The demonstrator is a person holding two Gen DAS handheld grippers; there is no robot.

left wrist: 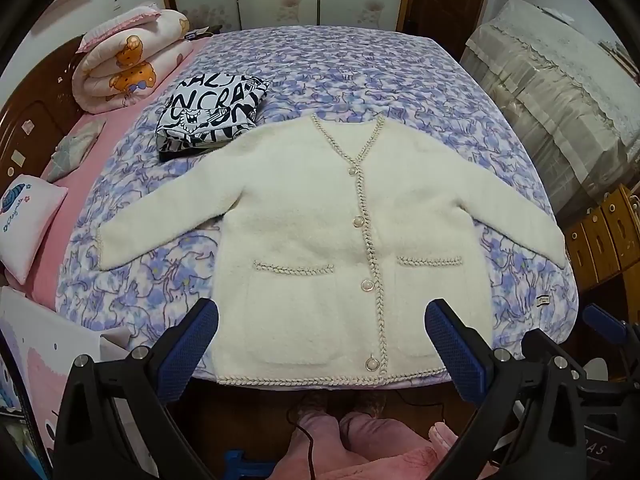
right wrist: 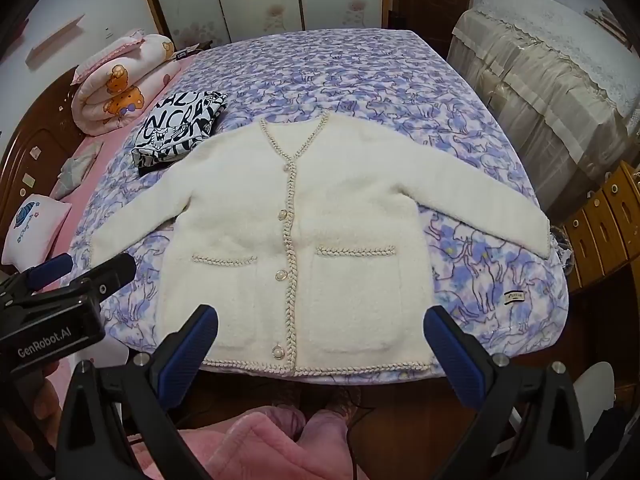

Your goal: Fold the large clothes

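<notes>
1. Cream cardigan (left wrist: 320, 216) lies flat, face up, on the purple floral bedspread (left wrist: 380, 68), hem at the near bed edge; buttoned front, braid trim, two patch pockets.
2. Both sleeves spread out to the sides, unfolded; R-side cuff reaches the bed edge.
3. L gripper (left wrist: 322, 344): jaws spread wide, nothing between them, above the hem, not touching fabric.
4. R gripper (right wrist: 322, 344): jaws likewise spread wide, empty, above the hem near the bottom button; clear of the cloth.
5. L gripper also seen in R wrist view at lower left, beside the L sleeve cuff.
6. Folded black-white print garment (left wrist: 212, 112) sits just beyond the L shoulder; contact w/ cardigan can't be told.
7. Rolled pink quilt (left wrist: 128, 60) at far L, well apart.
8. Person's pink-clad legs (right wrist: 280, 440) below the bed edge.
</notes>
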